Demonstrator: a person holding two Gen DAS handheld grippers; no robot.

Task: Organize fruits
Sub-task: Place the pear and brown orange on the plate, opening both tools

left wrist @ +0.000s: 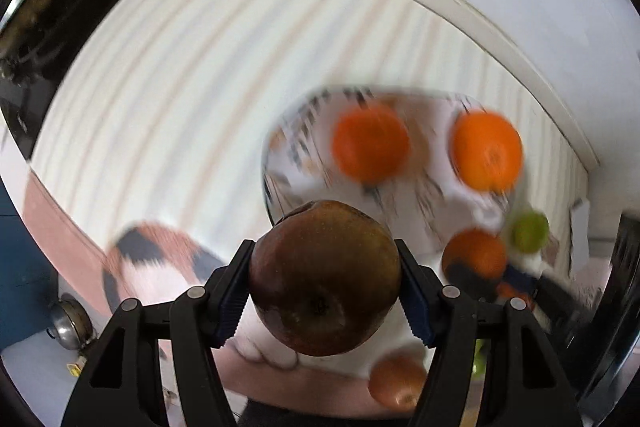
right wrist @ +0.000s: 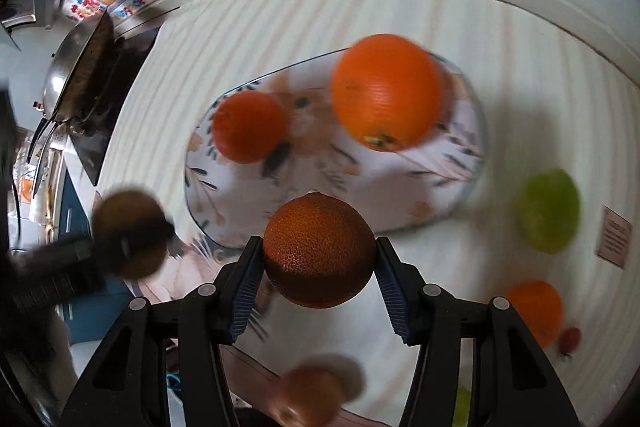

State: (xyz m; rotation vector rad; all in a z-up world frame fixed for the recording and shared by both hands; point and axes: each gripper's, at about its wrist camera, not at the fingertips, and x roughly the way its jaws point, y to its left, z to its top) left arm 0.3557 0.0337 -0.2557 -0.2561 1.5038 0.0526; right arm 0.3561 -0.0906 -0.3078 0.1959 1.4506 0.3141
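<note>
My left gripper (left wrist: 325, 281) is shut on a brown pear (left wrist: 325, 277), held above the near edge of a floral plate (left wrist: 296, 143). Two oranges (left wrist: 370, 143) (left wrist: 487, 149) lie on that plate. My right gripper (right wrist: 319, 257) is shut on a dark orange (right wrist: 319, 251), held above the plate's (right wrist: 400, 187) near rim. In the right wrist view the plate holds a large orange (right wrist: 386, 91) and a smaller one (right wrist: 249, 127). The left gripper with the pear (right wrist: 130, 233) shows blurred at the left there.
A green fruit (right wrist: 548, 215), an orange (right wrist: 536, 309) and a small red fruit (right wrist: 569, 339) lie on the striped cloth (right wrist: 500, 59) right of the plate. A brownish fruit (right wrist: 312, 395) lies near the front. A wok (right wrist: 76, 67) sits on the stove at far left.
</note>
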